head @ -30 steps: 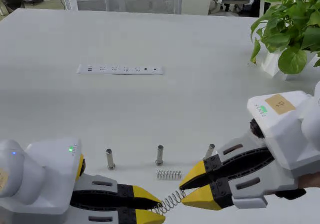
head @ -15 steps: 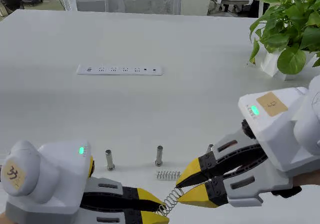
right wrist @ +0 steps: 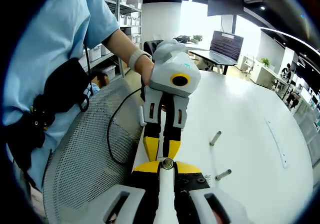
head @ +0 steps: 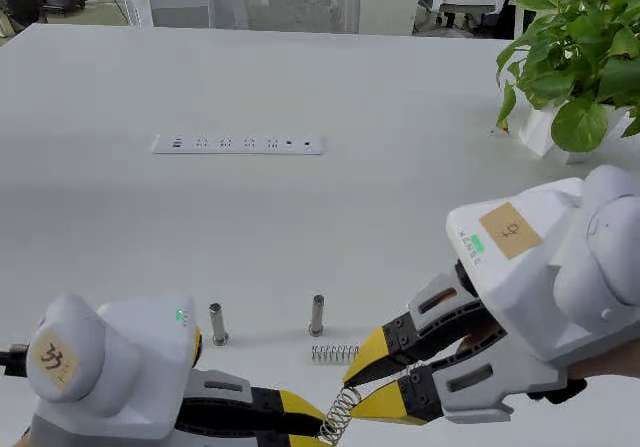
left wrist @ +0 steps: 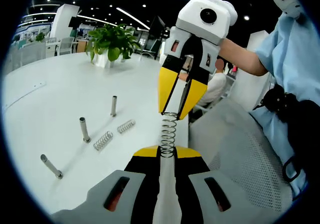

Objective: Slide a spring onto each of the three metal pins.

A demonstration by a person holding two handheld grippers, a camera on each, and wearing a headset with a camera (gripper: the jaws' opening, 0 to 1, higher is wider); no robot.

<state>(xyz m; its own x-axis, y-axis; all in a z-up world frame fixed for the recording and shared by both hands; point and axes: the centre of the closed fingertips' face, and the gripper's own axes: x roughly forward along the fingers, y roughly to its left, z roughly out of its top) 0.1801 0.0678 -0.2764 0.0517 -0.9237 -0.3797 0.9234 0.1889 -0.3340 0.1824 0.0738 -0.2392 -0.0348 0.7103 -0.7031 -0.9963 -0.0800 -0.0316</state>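
One spring (head: pixel 340 411) is stretched in the air between my two grippers. My left gripper (head: pixel 318 429) is shut on its lower end, seen close in the left gripper view as the spring (left wrist: pixel 168 135). My right gripper (head: pixel 350 395) is shut on the upper end, which shows end-on as the spring (right wrist: pixel 166 163). Two upright metal pins (head: pixel 216 323) (head: pixel 317 315) stand on the white table beyond the tips. A loose spring (head: pixel 335 353) lies beside the middle pin. The left gripper view has three bare pins (left wrist: pixel 114 105) (left wrist: pixel 84 129) (left wrist: pixel 50 165) and two loose springs (left wrist: pixel 103 140) (left wrist: pixel 126 126).
A white power strip (head: pixel 238 144) lies flat at the table's middle. A potted plant (head: pixel 575 57) stands at the far right. A mesh office chair (right wrist: pixel 85 154) sits at the table's near edge by the person's body.
Both grippers have drawn nearer the table's front edge with the spring between them, which now stands steeper. The right gripper has come to cover the right-hand pin.
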